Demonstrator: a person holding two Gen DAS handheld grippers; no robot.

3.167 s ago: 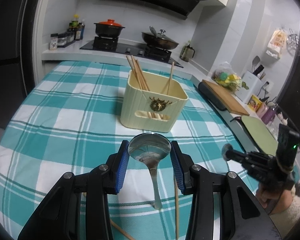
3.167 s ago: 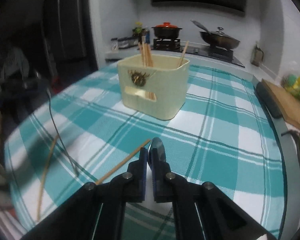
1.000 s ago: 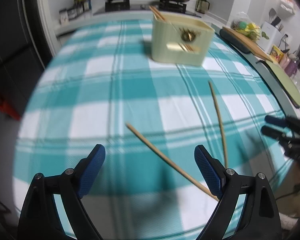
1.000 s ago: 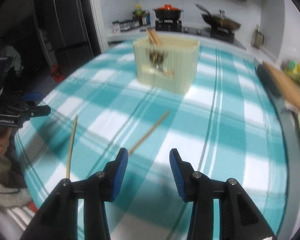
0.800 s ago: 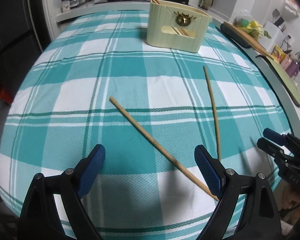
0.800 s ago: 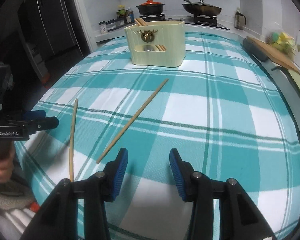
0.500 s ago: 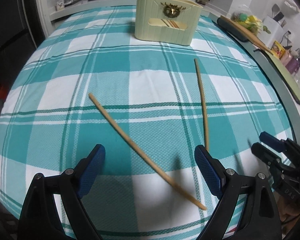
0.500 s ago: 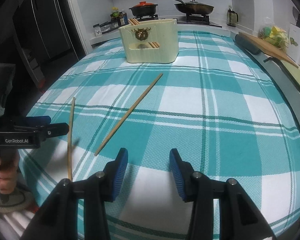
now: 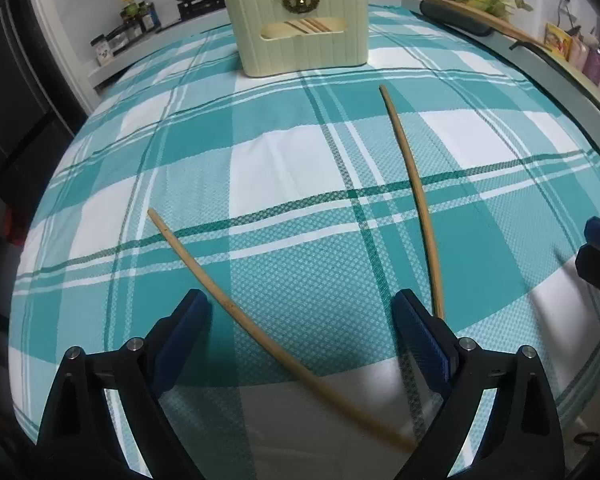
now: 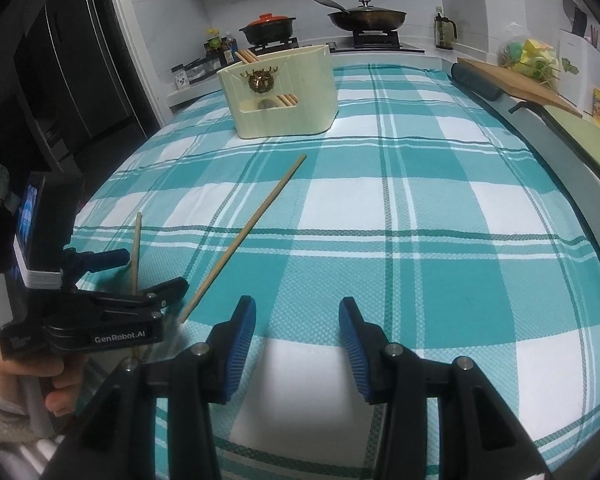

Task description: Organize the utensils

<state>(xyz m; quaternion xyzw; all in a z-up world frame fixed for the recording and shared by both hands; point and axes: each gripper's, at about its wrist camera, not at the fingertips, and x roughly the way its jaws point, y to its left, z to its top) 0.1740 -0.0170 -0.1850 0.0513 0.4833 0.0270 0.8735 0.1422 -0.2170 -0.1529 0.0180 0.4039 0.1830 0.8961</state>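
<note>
Two loose chopsticks are lying on the checked tablecloth (image 9: 300,160) of the table: one (image 9: 260,316) is running slantwise between the pads of the left claw (image 9: 300,332), the other (image 9: 416,200) is lying just beside its right pad. That claw is gaping wide, gripping nothing. The cream holder (image 9: 300,28) is standing well beyond, with more chopsticks (image 10: 247,56) sticking up inside. The right claw (image 10: 296,340) is hanging partly open and empty over bare cloth. Only its view is showing a spoon bowl (image 10: 265,105) through the holder's slot, and a hand (image 10: 28,380) gripping the left claw's handle.
</note>
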